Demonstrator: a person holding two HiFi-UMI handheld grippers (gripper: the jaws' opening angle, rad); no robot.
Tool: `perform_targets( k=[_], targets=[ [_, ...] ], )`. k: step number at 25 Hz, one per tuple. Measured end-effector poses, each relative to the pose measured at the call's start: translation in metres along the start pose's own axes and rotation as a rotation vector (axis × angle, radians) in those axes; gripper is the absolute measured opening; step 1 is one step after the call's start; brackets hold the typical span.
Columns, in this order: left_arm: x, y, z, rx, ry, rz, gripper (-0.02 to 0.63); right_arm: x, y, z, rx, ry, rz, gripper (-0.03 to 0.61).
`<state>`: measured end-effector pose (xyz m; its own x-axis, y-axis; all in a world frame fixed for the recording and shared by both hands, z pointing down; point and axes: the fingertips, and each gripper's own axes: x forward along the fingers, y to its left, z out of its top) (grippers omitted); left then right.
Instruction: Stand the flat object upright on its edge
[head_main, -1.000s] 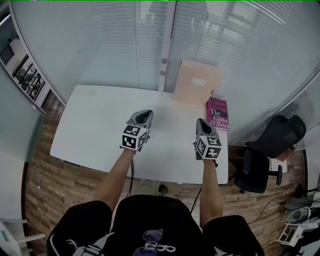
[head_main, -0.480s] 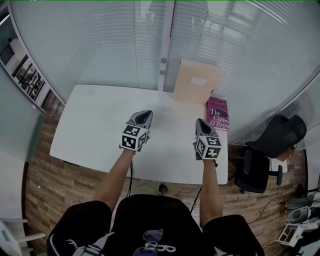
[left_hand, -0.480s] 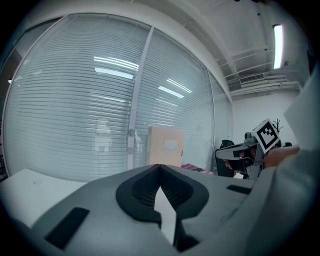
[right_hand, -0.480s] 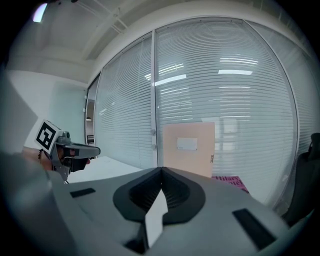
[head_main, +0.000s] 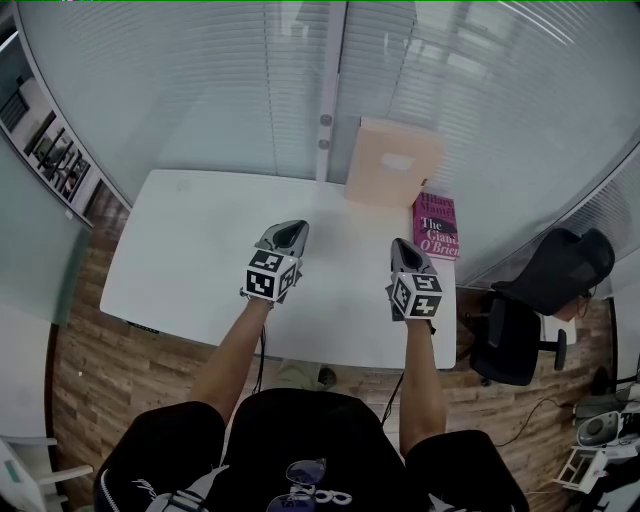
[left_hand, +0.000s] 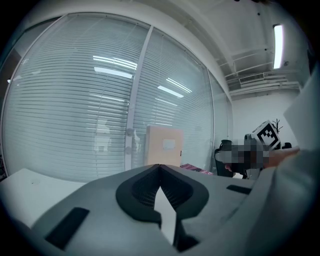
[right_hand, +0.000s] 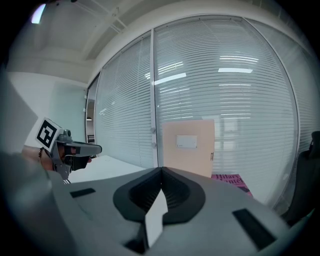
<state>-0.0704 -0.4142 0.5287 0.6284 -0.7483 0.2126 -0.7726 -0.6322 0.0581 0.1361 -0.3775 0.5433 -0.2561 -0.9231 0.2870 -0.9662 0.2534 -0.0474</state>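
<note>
- Head view: the left gripper (head_main: 289, 233) and the right gripper (head_main: 402, 246) hover side by side over the near half of the white table (head_main: 190, 240), well apart from each other, each pointing toward the glass wall (head_main: 200, 90). The pink book (head_main: 436, 226) lies flat, cover up, at the table's far right corner, beyond the right gripper and touched by neither. Just beside it on the left, a beige box (head_main: 390, 165) stands upright against the glass. An office chair (head_main: 530, 300) stands on the floor to the right of the table.
- Left gripper view: the left gripper (left_hand: 160, 166) has its jaws pressed together at the tips with nothing between them. The beige box (left_hand: 164, 145) stands straight ahead and a sliver of the pink book (left_hand: 196, 169) shows low at its right.
- Right gripper view: the right gripper (right_hand: 161, 170) is likewise closed tip to tip and empty. The beige box (right_hand: 189, 146) rises just beyond it, the pink book (right_hand: 231, 180) lies flat at the box's right, and the left gripper (right_hand: 67, 148) shows at the left edge.
</note>
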Motion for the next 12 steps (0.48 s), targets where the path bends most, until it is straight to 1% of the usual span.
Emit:
perform_targets(
  k=[12],
  targets=[
    [0.0089,-0.0096,0.0053,0.011,-0.003,-0.013,0.021,-0.0019,-0.0101,-0.0040,0.013,0.005,-0.006,0.023]
  ],
)
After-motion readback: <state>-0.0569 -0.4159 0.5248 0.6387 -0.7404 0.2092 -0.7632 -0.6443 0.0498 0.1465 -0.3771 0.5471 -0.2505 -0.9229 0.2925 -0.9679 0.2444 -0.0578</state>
